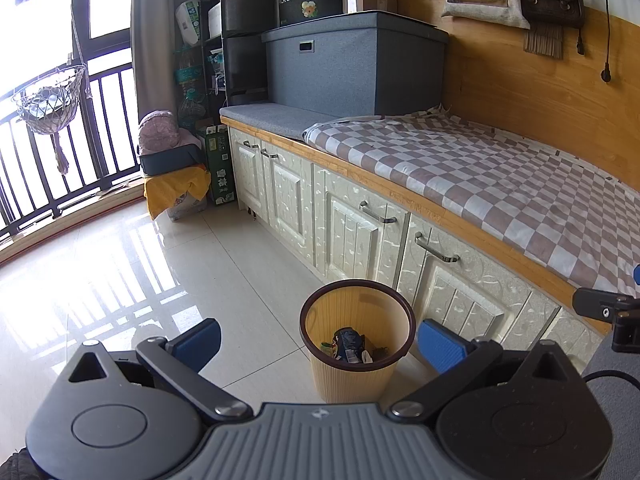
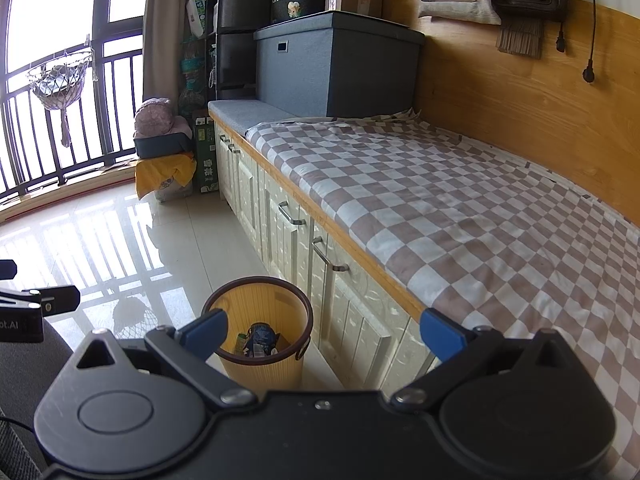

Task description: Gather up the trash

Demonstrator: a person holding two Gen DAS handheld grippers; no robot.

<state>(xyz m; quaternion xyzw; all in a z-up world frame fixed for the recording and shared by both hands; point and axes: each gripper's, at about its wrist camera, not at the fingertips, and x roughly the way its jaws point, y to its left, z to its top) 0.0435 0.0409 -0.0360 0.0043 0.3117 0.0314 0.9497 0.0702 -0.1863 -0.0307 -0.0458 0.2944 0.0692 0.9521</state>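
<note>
Left wrist view: left gripper (image 1: 319, 340) fingers (image 1: 200, 343) spread wide, nothing between them. Just ahead, bin (image 1: 357, 376) stands upright on the tiled floor (image 1: 120, 272), beside the cabinet doors (image 1: 360, 236); trash (image 1: 349, 346) lies at its bottom. Right wrist view: right gripper (image 2: 325, 334) fingers (image 2: 441, 335) likewise spread and empty, bin (image 2: 260, 368) ahead to their left. Beyond, checkered cloth (image 2: 460, 208) covers the bench; grey box (image 2: 340, 68) sits at the far end.
</note>
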